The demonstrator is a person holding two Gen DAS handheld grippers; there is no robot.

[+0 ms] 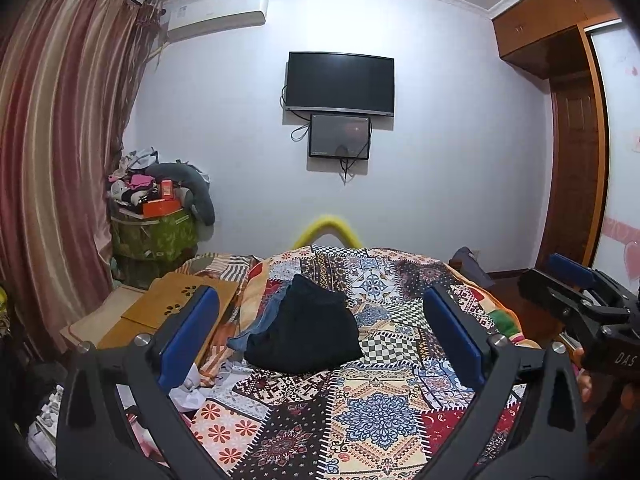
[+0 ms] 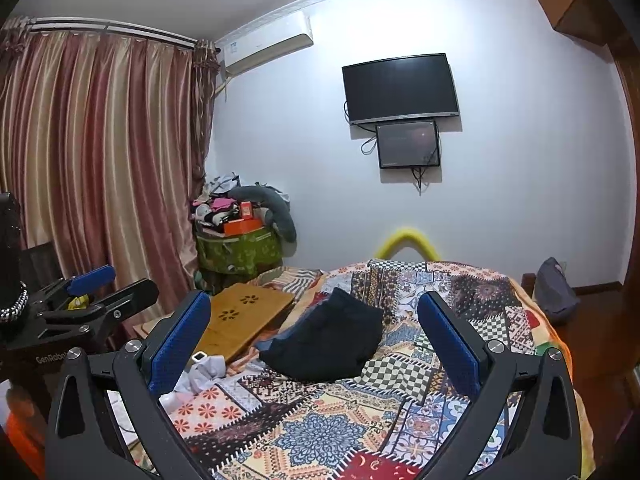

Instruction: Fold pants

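Observation:
Dark, near-black pants (image 1: 306, 330) lie crumpled in a heap on the patchwork bedspread (image 1: 372, 408), partly over a blue denim garment (image 1: 260, 320). My left gripper (image 1: 320, 312) is open and empty, held above the bed short of the heap. In the right wrist view the same pants (image 2: 332, 344) lie ahead, and my right gripper (image 2: 314, 320) is open and empty, also short of them. The right gripper shows at the right edge of the left view (image 1: 568, 284); the left one shows at the left edge of the right view (image 2: 108, 284).
A wooden lap tray (image 2: 244, 316) lies on the bed's left side, with crumpled white cloth (image 2: 200, 372) near it. A green bin heaped with clutter (image 2: 240, 252) stands in the corner by the curtains. A grey bag (image 2: 554, 292) sits right of the bed.

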